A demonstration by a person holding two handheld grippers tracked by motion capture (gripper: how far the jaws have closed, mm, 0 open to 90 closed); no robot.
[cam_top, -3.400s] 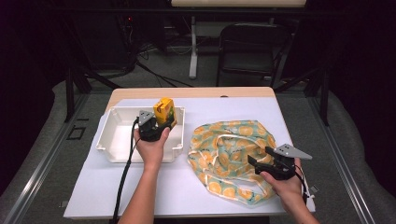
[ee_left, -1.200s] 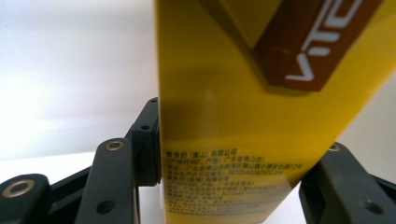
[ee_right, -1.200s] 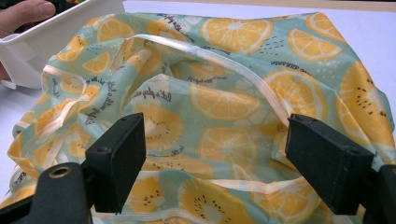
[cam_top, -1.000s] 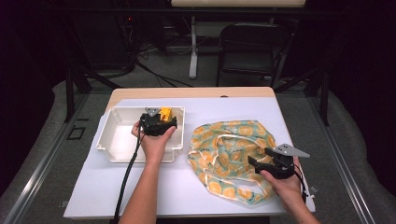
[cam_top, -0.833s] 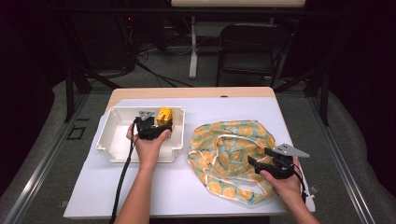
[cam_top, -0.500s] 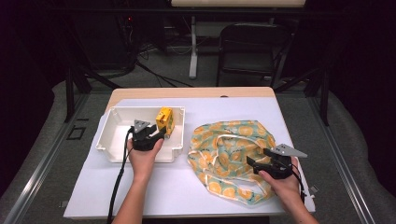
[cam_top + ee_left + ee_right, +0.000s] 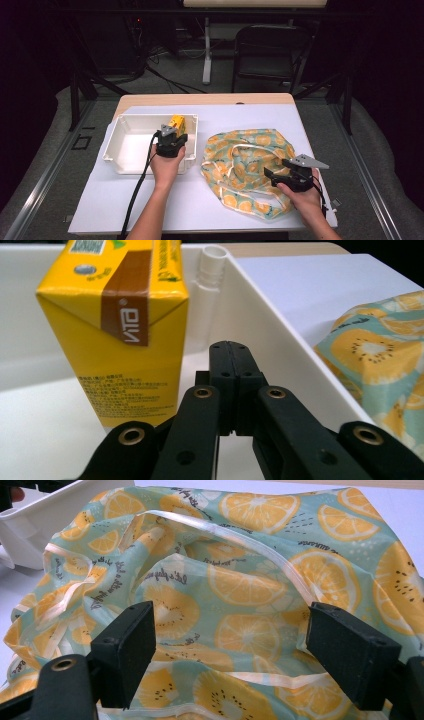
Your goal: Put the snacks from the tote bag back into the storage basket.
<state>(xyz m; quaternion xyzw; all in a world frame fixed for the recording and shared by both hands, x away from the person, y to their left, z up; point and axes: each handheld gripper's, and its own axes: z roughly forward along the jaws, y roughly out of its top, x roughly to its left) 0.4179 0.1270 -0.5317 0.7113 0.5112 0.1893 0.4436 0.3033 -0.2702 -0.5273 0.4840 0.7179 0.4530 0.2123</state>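
A yellow drink carton [image 7: 112, 330] stands upright in the white tray [image 7: 260, 310], at the tray's right end [image 7: 176, 121]. My left gripper [image 7: 231, 347] sits just in front of the carton and to its right; its jaws have just been closing and now meet with nothing between them. From above, the left gripper [image 7: 171, 134] hangs over the tray's [image 7: 116, 145] near right corner. A fabric bag printed with orange and kiwi slices [image 7: 245, 155] lies crumpled on the right. My right gripper [image 7: 230, 625] is open at the bag's [image 7: 250, 580] near edge, jaws wide apart.
A white mat [image 7: 150, 200] covers the wooden table [image 7: 200, 99]. The left gripper's black cable [image 7: 137, 190] trails off the front edge. A black chair [image 7: 270, 50] stands behind the table. Bare mat lies in front of the tray and behind the bag.
The left gripper set the carton down in the tray, let go, drew back toward the person and shut its jaws. The right gripper and the bag stayed still.
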